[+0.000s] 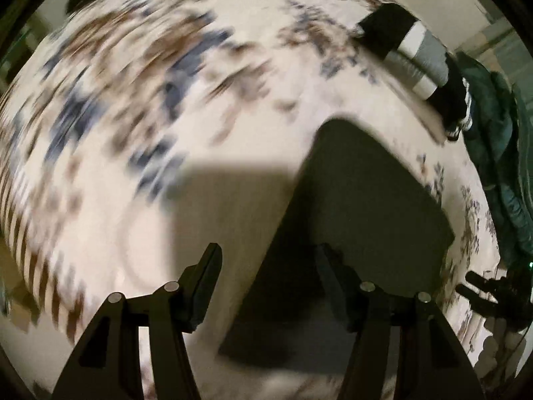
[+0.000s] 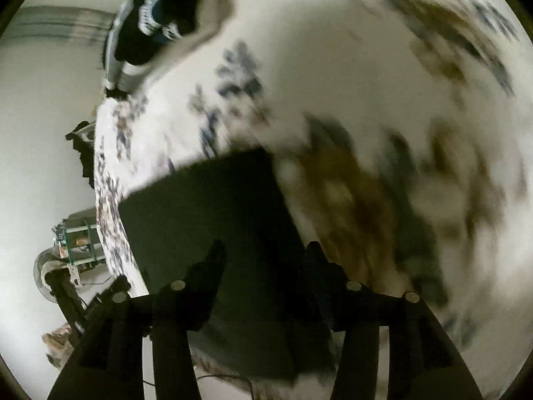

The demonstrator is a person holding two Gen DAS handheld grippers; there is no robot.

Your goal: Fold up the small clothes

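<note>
A dark folded garment (image 1: 359, 206) lies flat on a white floral bed cover (image 1: 140, 106). My left gripper (image 1: 268, 263) is open just above the garment's near left edge, its right finger over the cloth and its left finger over the cover. In the right wrist view the same garment (image 2: 213, 213) lies under my right gripper (image 2: 265, 260), which is open with both fingers over the cloth. Neither gripper holds anything. Both views are motion-blurred.
A pile of black, grey and white striped clothes (image 1: 423, 66) sits at the far edge of the bed, also in the right wrist view (image 2: 150, 23). A dark green garment (image 1: 499, 153) hangs at the right. Clutter on the floor (image 2: 73, 253) lies beside the bed.
</note>
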